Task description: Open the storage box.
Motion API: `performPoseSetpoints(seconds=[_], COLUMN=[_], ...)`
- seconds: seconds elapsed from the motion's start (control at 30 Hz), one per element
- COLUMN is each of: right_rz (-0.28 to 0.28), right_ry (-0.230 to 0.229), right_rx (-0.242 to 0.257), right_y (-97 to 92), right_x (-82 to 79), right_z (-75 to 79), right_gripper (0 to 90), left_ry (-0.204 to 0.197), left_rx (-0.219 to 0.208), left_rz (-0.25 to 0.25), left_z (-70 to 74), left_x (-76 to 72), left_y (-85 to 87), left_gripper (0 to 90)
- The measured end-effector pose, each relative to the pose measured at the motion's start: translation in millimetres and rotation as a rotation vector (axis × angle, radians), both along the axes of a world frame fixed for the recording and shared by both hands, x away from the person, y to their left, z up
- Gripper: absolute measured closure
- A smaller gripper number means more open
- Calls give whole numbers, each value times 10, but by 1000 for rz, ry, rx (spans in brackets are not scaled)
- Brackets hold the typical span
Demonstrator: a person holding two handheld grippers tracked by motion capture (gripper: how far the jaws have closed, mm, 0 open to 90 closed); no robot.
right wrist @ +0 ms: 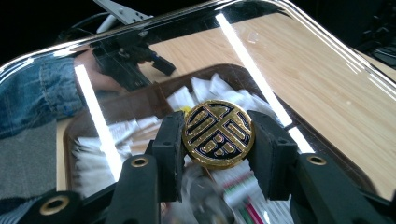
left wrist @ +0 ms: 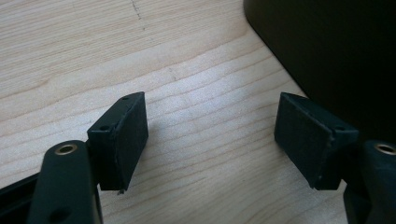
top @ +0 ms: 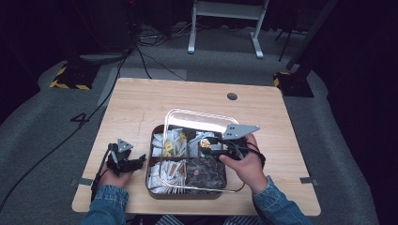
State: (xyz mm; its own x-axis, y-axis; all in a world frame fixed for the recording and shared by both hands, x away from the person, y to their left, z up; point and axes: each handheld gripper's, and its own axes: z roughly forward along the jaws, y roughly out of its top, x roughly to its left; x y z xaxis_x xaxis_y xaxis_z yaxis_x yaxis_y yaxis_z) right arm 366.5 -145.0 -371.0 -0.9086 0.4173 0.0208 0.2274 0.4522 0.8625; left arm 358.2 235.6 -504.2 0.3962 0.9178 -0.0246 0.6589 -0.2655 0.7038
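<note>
Right gripper (right wrist: 218, 140) pinches a gold-and-black round medallion (right wrist: 218, 133) by its rim, above the divided tray (top: 155, 161) under the raised clear lid (top: 202, 115).

Held only edge-on between flat rubbery pads, the smooth metal disc could twist or slip back among the paper sachets (top: 171, 143). Left gripper (left wrist: 210, 135) rests spread wide and empty on the pale wood-grain table (top: 141, 101).

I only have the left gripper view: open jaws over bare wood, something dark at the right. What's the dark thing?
Observer: A box of packets; the left gripper rests on the table beside it.
Operator: And the right one?
Observer: The right gripper is shut on a gold knob.
Operator: Knob of what?
Observer: The clear lid, raised and tilted above the box.
</note>
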Motion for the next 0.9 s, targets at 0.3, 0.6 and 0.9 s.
performPoseSetpoints(seconds=[0.3,0.6,0.9], right_rz=[-57,-125,-185], right_ry=[-11,-2,15], right_rx=[-23,-74,-76], right_y=[-426,-711,-941], right_x=[64,189,298], right_z=[66,20,-8], right_gripper=[587,587,587], left_ry=[1,0,0], left_rx=[-1,1,-1], left_rz=[0,0,-1], left_z=[-1,0,0], left_x=[14,11,11], left_y=[-5,-4,-2], left_gripper=[262,263,262])
